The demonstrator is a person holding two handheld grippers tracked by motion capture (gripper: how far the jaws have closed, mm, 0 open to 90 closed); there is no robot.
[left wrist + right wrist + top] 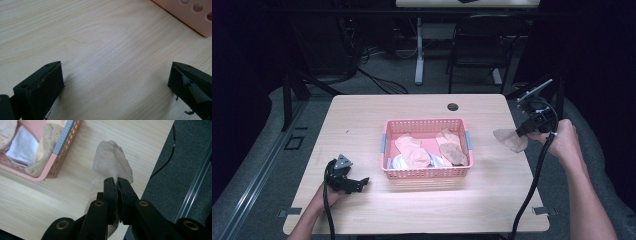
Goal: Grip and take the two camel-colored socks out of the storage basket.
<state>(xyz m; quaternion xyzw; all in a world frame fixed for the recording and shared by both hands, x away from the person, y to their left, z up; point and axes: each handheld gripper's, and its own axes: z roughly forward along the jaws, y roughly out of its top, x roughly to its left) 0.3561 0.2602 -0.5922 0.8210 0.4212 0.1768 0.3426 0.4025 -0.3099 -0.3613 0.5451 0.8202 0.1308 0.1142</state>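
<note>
A pink perforated basket stands mid-table and holds several socks, among them a peach sock and a tan sock. My right gripper hangs above the table's right edge, shut on a beige sock that dangles from its jaws. The right gripper view has that beige sock pinched between the closed jaws of the right gripper, with the basket's corner to the left. My left gripper rests low at the front left, open and empty; its fingertips stand wide apart over bare wood.
A round cable hole sits at the table's far edge. Beyond the table are a chair and a desk leg. Grey carpet lies right of the table edge. The basket's corner is near the left gripper.
</note>
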